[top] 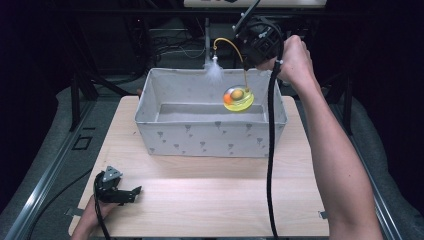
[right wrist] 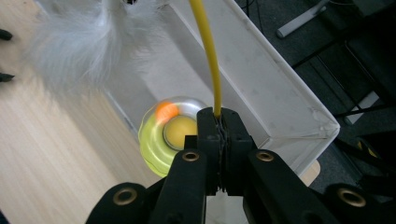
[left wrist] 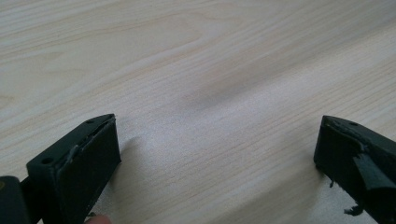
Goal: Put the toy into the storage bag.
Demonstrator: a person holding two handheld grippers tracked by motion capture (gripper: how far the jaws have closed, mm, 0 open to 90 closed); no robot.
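Near the front left corner of the pale wooden table (top: 210, 200), well in front of the white fabric box with the grey tree print (top: 210, 137), the left gripper (top: 131, 192) is resting low over the boards in the person's left hand (top: 90, 217), and the left gripper view is showing its two black jaws standing wide apart over bare wood grain (left wrist: 210, 93), released and grasping nothing. Behind that spot, the box is sitting squarely across the back half of the table, its open top facing up and its pale floor (top: 210, 111) showing inside. Above the box's far wall, a tuft of white feathers (top: 214, 71) is hanging from one end of a thin, arched yellow wand (top: 231, 44); in the right gripper view the feathers (right wrist: 74, 42) are blurring across the upper left. Over the right part of the box's opening, a round yellow-green plastic disc with a yellow ball and an orange ball inside (top: 238, 98) is hanging from the wand's other end, clear of the box's floor. Up at the box's back right corner, the right gripper (top: 248, 61) is being held high in the person's right hand (top: 295, 60), and the right gripper view is showing its jaws clenched tight on the yellow wand (right wrist: 208, 51), with the disc (right wrist: 161, 137) just beyond the fingertips.
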